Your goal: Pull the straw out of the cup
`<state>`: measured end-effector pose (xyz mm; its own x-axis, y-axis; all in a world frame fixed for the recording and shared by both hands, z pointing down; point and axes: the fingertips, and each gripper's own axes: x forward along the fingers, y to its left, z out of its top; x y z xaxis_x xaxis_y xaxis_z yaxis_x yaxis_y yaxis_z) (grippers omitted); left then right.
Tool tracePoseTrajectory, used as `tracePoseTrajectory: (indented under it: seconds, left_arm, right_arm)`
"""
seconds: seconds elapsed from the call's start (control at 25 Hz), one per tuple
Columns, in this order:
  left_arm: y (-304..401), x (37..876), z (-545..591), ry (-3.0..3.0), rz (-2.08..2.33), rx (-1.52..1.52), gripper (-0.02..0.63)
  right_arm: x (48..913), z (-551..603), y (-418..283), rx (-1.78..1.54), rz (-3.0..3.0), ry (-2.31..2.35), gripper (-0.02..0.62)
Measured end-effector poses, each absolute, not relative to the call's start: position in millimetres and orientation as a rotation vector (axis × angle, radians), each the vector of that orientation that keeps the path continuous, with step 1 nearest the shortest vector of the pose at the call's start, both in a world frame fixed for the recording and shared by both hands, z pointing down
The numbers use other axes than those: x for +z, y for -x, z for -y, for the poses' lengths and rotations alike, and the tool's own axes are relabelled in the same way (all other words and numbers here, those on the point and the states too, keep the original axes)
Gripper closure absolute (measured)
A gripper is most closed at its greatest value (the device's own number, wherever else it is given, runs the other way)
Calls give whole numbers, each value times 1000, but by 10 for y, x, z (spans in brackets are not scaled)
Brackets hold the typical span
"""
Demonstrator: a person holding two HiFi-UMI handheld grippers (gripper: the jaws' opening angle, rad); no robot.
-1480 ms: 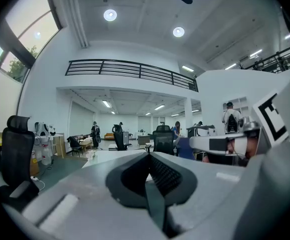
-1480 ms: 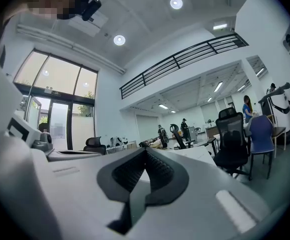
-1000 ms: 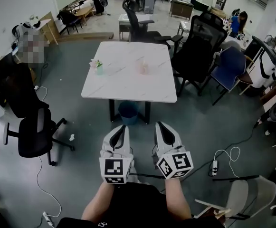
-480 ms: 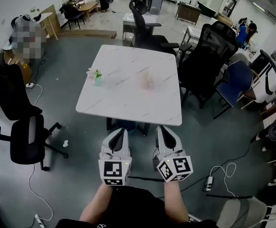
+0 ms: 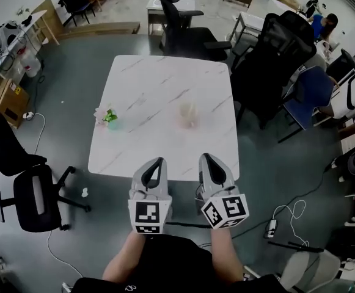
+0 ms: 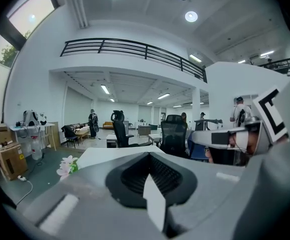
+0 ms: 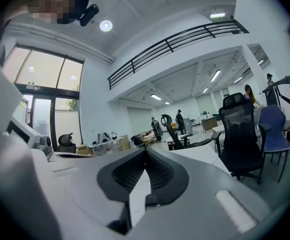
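left gripper (image 5: 157, 163): held low in front of the person, left of its twin, tips over the near edge of the table. Jaws clenched tip to tip, nothing between them.
right gripper (image 5: 206, 159): just beside the left one at about the same height, pointing toward the far side of the table. Jaws pressed together too, empty.
cup (image 5: 189, 114): pale pinkish, see-through, upright on the table a bit right of centre. Well apart from both grippers, on the far side of the right one.
straw: something pale seems to sit in the cup, too blurred to call it for sure.
table (image 5: 165, 72): white marble-look top, roughly square, on a grey floor.
flower pot (image 5: 108, 119): small and green with pink blooms, left part of the table close to its left edge, well apart from the cup. Blooms also show low left in the left gripper view.
forearms (image 5: 125, 258): bare, coming out of a black top, one behind each gripper.
black chairs (image 5: 275, 60): a big high-backed one just right of the table, another at the far edge, a smaller one on the floor near left.
blue chair (image 5: 311, 90): right of the high-backed black one.
cardboard box (image 5: 6, 99): left, by the wall.
power strip (image 5: 272, 227): on the floor near right, a white cable looping from it.
seated person (image 5: 327, 24): far right, blue top.
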<state>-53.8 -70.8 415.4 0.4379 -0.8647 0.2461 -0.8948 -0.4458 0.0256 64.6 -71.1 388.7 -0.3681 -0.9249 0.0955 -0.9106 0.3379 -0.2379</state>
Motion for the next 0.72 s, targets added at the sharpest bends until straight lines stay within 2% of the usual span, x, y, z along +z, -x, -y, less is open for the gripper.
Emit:
tracePoseTrajectory:
  seconds: [0.32, 0.72]
  left_arm:
    - [431, 4256, 1486, -2538, 1470, 303, 606]
    - [257, 4496, 1854, -2505, 1398, 340, 606]
  right_arm:
    - [3979, 1428, -663, -431, -2525, 1798, 594]
    - [4215, 1752, -836, -511, -2519, 1870, 592]
